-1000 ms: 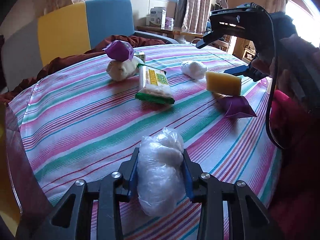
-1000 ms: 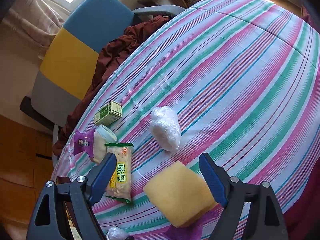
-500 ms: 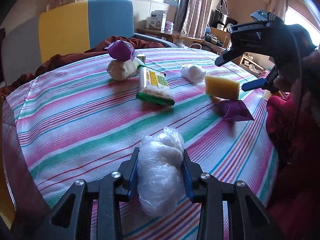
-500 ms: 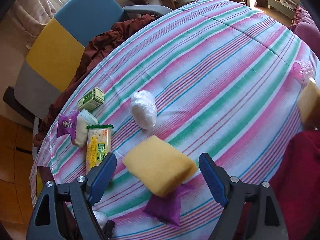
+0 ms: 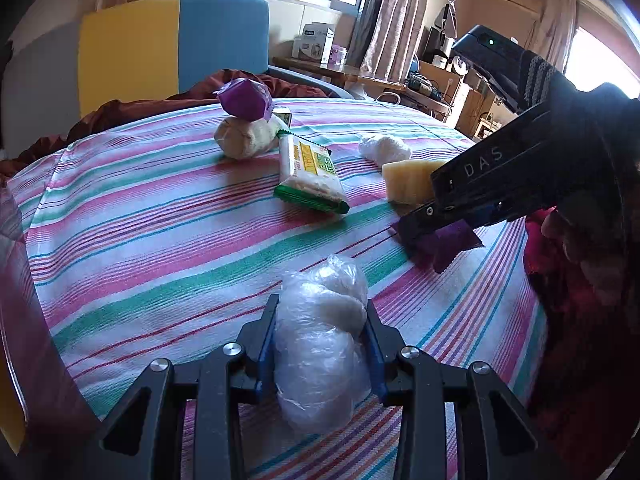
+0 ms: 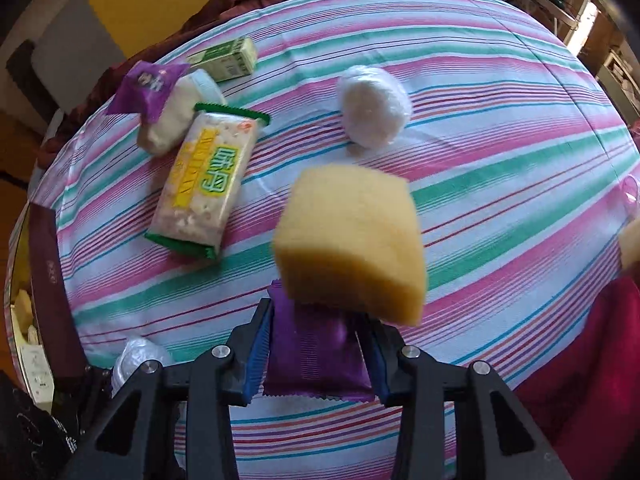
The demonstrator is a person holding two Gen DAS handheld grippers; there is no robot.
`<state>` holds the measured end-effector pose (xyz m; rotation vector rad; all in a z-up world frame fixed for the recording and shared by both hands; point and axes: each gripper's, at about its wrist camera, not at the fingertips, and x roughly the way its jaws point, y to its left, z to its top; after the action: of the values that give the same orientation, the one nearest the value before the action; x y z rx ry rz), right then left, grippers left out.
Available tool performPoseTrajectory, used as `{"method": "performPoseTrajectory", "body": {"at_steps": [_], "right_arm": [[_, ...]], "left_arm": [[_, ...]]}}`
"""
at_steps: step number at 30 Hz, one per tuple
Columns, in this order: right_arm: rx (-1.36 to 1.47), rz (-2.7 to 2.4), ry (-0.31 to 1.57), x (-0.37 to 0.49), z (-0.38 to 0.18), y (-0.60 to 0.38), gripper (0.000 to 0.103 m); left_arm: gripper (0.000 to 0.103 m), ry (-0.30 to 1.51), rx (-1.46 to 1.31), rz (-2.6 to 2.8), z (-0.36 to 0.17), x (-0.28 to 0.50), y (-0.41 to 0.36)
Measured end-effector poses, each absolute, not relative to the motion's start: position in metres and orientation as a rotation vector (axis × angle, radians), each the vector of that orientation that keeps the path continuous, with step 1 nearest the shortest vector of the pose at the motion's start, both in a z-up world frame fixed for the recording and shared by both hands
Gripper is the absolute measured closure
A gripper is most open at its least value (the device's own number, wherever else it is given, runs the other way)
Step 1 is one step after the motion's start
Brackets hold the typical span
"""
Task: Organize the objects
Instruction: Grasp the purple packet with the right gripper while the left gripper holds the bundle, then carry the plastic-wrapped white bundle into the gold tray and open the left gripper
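Note:
My left gripper (image 5: 320,336) is shut on a clear plastic-wrapped white bundle (image 5: 320,344) just above the striped tablecloth (image 5: 140,240). My right gripper (image 6: 316,344) is closed around a purple snack packet (image 6: 312,360) on the cloth; a yellow sponge (image 6: 352,248) rests on the packet's far end. In the left wrist view the right gripper (image 5: 416,232) is low over the purple packet (image 5: 448,244), beside the sponge (image 5: 408,180).
A green-edged cracker pack (image 6: 204,184), a white wrapped ball (image 6: 372,108), a cream bag with a purple packet on it (image 6: 160,100) and a small green carton (image 6: 224,60) lie farther back. A blue-yellow chair (image 5: 172,40) stands behind the table. A dark red box (image 6: 48,288) sits at the left edge.
My right gripper came down from above the table and closed around the purple packet under the sponge. The left gripper still holds the bundle, barely moved.

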<state>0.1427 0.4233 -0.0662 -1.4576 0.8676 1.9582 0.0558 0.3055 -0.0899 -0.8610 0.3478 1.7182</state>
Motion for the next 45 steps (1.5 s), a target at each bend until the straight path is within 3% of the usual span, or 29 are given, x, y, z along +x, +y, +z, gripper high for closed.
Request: {"method": "performPoseTrajectory", "body": {"at_steps": [9,21,29,38,45], "right_arm": [[-1.617,2.111,0.613,0.114,-0.073,0.398,0.06],[-1.602,2.13,0.584,0.126,-0.079,0.396,0.06],[-1.602,2.158,0.518,0.11,-0.079,0.39,0.058],[-1.596,2.165,0.482,0.112,-0.078,0.393,0.058],[-1.593,2.167,0.452,0.106,-0.08,0.382,0.059]], "left_arm": [[0.064,0.349,-0.86,1.719,-0.09,0.056,0.305],[0.064,0.373,-0.848,1.733,-0.091,0.059,0.307],[0.07,0.337,-0.918,1.729,-0.083,0.055,0.297],[0.07,0.22,-0.871,1.829,-0.024,0.044,0.252],[0.07,0.057,-0.928,2.057,0.016,-0.022,0.187]]}}
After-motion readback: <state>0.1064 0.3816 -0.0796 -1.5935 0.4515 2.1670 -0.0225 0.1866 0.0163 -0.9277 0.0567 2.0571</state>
